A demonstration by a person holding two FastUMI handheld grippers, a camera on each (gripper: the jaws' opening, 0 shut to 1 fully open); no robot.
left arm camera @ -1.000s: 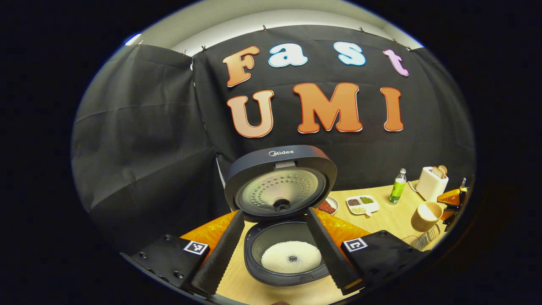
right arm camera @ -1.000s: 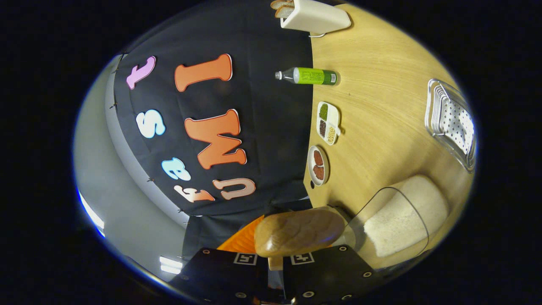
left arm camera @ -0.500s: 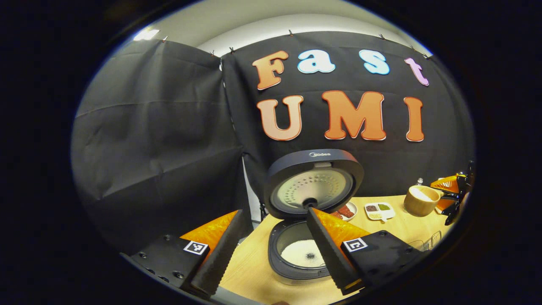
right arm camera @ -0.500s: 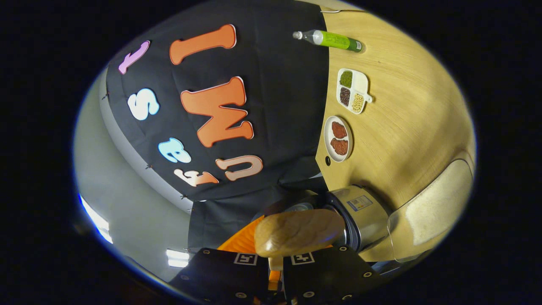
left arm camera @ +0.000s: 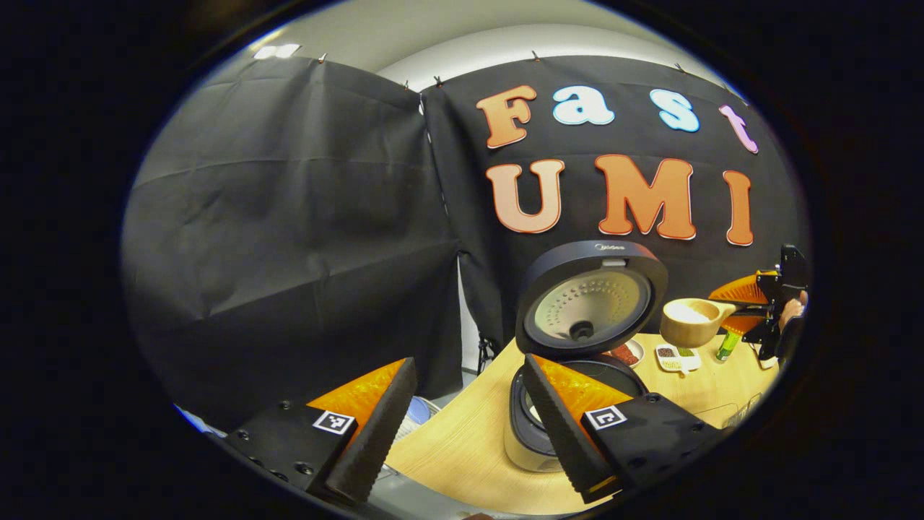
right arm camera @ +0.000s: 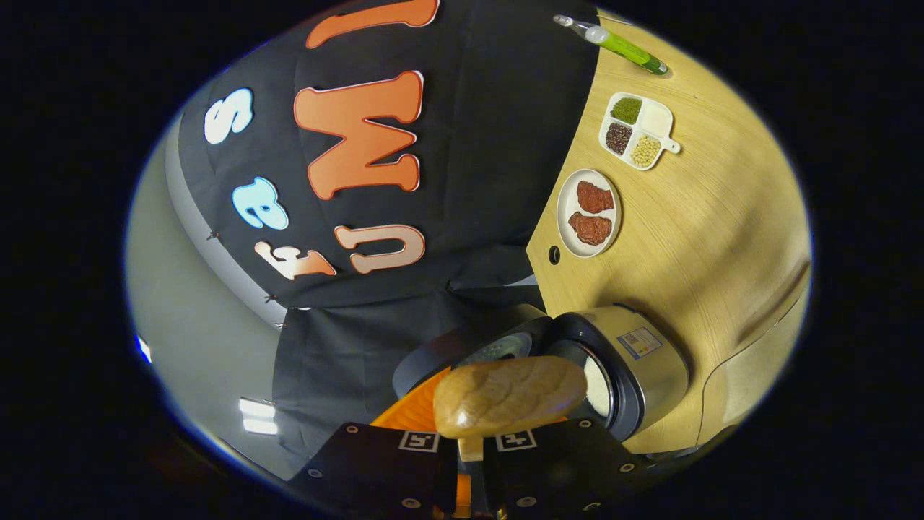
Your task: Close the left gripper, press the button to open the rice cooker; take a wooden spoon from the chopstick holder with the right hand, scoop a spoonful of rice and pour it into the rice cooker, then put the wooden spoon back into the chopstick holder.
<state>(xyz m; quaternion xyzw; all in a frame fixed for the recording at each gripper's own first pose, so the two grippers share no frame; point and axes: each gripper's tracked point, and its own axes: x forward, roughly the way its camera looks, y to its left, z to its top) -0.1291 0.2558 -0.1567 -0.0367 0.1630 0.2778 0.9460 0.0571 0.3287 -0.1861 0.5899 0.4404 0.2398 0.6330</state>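
The rice cooker (left arm camera: pixel 538 426) stands with its lid (left arm camera: pixel 592 300) raised, and white rice shows in its pot. My left gripper (left arm camera: pixel 465 433) is open and empty, held back from the cooker's left front. To the right of the lid hangs the wooden spoon (left arm camera: pixel 689 321), level and holding white rice, with my right gripper (left arm camera: pixel 769 307) around its handle. In the right gripper view the spoon's bowl (right arm camera: pixel 509 397) sits just ahead of my right gripper (right arm camera: pixel 469 462), which is shut on the handle. The cooker (right arm camera: pixel 628 365) lies right behind the bowl there.
On the wooden table (right arm camera: pixel 707 231) behind the cooker are a white plate of meat (right arm camera: pixel 588 213), a divided dish of beans (right arm camera: pixel 637 130) and a green bottle (right arm camera: pixel 624 47). The clear rice container's edge (right arm camera: pixel 751 361) is at the lower right.
My right gripper has carried the loaded spoon from the rice container over to the cooker. My left gripper has pulled back and swung left, so the cooker sits farther right and smaller.
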